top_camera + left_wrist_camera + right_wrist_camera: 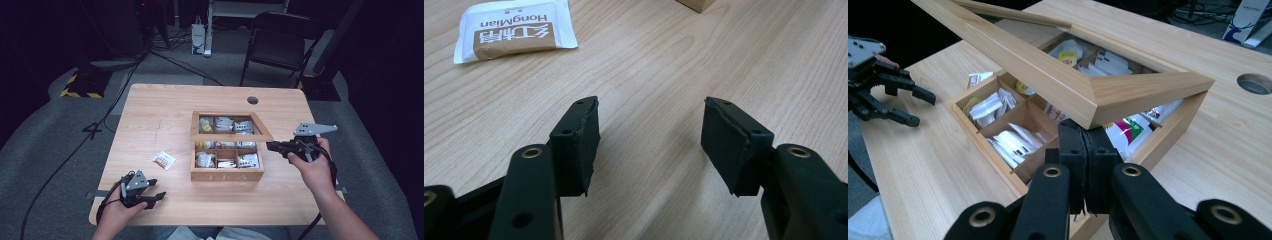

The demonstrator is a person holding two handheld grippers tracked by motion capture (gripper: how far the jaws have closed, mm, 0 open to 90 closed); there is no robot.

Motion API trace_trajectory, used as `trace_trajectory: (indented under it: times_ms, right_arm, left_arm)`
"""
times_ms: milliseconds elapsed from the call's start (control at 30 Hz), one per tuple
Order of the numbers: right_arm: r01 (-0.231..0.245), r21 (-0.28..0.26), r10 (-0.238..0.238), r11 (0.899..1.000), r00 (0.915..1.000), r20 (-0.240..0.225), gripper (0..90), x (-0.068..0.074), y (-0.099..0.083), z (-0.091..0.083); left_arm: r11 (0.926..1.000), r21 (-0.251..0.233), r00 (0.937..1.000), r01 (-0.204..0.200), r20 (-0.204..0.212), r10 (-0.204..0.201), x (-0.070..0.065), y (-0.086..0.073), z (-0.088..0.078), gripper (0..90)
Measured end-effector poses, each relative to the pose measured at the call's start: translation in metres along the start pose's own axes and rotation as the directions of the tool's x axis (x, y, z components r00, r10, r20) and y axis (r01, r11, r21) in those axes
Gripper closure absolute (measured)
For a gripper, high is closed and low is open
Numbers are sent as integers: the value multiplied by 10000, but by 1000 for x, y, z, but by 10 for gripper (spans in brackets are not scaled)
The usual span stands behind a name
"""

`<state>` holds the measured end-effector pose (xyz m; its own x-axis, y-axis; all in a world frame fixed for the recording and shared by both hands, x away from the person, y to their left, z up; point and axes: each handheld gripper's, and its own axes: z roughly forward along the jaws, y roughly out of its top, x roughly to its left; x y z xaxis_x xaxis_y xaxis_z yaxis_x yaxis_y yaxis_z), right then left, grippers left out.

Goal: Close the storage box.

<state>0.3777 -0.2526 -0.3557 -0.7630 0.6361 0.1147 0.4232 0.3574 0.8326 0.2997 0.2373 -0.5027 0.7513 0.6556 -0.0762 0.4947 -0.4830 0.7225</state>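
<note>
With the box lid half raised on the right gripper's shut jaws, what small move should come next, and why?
Probably push the lid further up and back: the right gripper, shut, sits under its front corner, and the tea box is only partly open. The left gripper stands open near the loose packet.

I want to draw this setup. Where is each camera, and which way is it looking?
High view: above the table, looking forward and down; both forearms show.
Left gripper view: on the left gripper, looking along its open jaws at a tea packet.
Right gripper view: on the right gripper, shut, under the lid.
Shared: the tea box.
</note>
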Motion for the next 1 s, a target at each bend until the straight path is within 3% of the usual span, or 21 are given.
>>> trace_trajectory:
  times_ms: [1000]
  right_arm:
    - [24, 1156, -44, 9933, 9999, 166, 788, 7, -20, 5]
  left_arm:
    - [10000, 8, 10000, -39, -8, 39, -1, 0, 0, 411]
